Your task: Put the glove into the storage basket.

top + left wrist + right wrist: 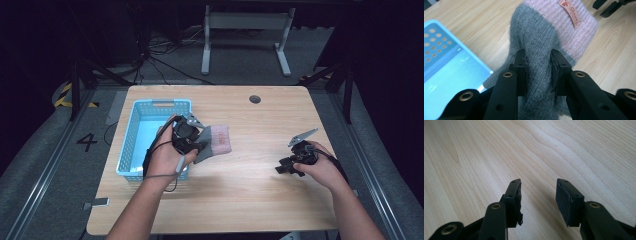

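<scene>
Grey knit glove [539, 50] with a pink cuff sits pinched between the left tongs [537, 63], just beside the blue basket [131, 145]. Only a fold is gripped, so it may slip free. Right tongs [537, 195] rest spread, holding nothing, over the surface [549, 150].

A lab or test room is suggested: a pale wooden table [240, 165] is set on grey carpet amid loose black cables [150, 55], hazard-striped tape [62, 96] and a painted floor number [87, 141].
</scene>
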Motion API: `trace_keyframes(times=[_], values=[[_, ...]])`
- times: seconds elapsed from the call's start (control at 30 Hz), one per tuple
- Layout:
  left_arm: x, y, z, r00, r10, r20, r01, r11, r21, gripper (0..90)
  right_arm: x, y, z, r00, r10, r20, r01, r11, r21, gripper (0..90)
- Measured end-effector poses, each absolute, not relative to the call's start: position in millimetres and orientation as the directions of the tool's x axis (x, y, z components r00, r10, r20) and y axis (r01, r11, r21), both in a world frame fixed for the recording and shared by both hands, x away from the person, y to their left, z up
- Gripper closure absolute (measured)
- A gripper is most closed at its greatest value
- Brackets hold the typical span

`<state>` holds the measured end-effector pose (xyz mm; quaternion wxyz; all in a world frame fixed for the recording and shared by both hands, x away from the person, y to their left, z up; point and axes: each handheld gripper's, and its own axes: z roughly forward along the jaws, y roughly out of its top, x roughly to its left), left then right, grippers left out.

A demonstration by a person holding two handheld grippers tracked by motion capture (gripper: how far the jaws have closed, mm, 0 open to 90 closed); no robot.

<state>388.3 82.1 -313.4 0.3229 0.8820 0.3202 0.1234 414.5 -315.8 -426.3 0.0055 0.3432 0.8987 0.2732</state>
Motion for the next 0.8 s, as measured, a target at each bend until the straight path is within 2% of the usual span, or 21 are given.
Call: trace_keyframes(times=[0.3, 0.8], values=[[401, 119, -308, 0.741, 0.671, -0.012, 0.513, -0.555, 0.655, 70.3, 411, -317, -429, -0.757, 0.627, 0.182, 0.623, 0.610, 0.489, 56.6], [428, 168, -315, 0.693, 0.721, 0.013, 0.558, -0.548, 0.623, 70.2, 404, -323, -433, -0.739, 0.647, 0.187, 0.643, 0.595, 0.482, 56.4]])
